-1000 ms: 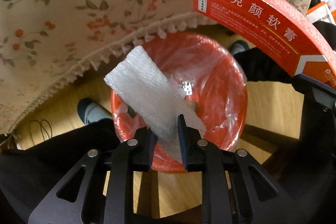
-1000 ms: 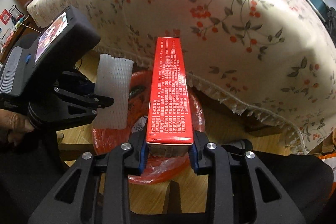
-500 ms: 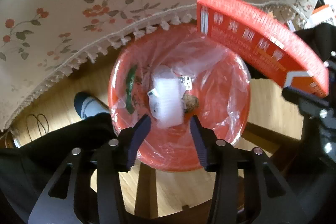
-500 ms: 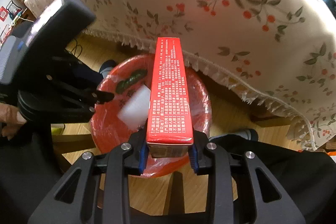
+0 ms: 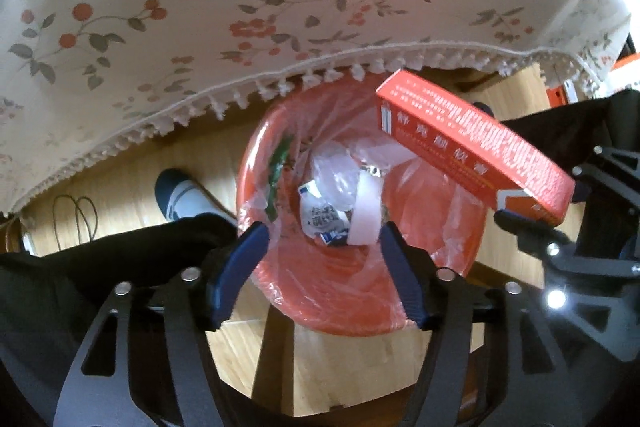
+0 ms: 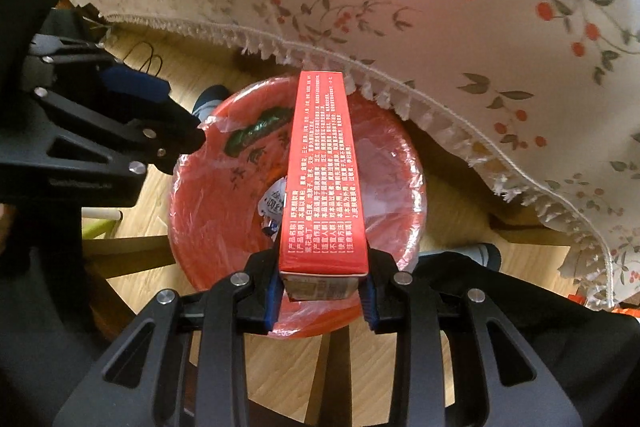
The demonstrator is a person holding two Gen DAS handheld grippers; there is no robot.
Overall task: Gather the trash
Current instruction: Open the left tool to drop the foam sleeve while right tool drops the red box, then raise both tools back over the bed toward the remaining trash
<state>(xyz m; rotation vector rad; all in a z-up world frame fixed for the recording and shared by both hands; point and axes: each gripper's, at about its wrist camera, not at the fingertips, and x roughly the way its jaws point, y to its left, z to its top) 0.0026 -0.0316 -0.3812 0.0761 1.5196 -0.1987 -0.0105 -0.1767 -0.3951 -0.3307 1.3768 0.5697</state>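
Hovering over the red bin (image 5: 360,311), the left tool (image 5: 320,247) has just been opening, empty; its white foam (image 5: 366,211) lies inside. The right tool (image 6: 322,291) grips the red box (image 6: 322,167) above the bin; releasing looks next.

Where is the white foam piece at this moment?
In the left wrist view the white foam piece lies inside the red bin, beside a crumpled wrapper and below the open left gripper.

The red box (image 6: 324,171) hides much of the bin's (image 6: 200,211) contents.
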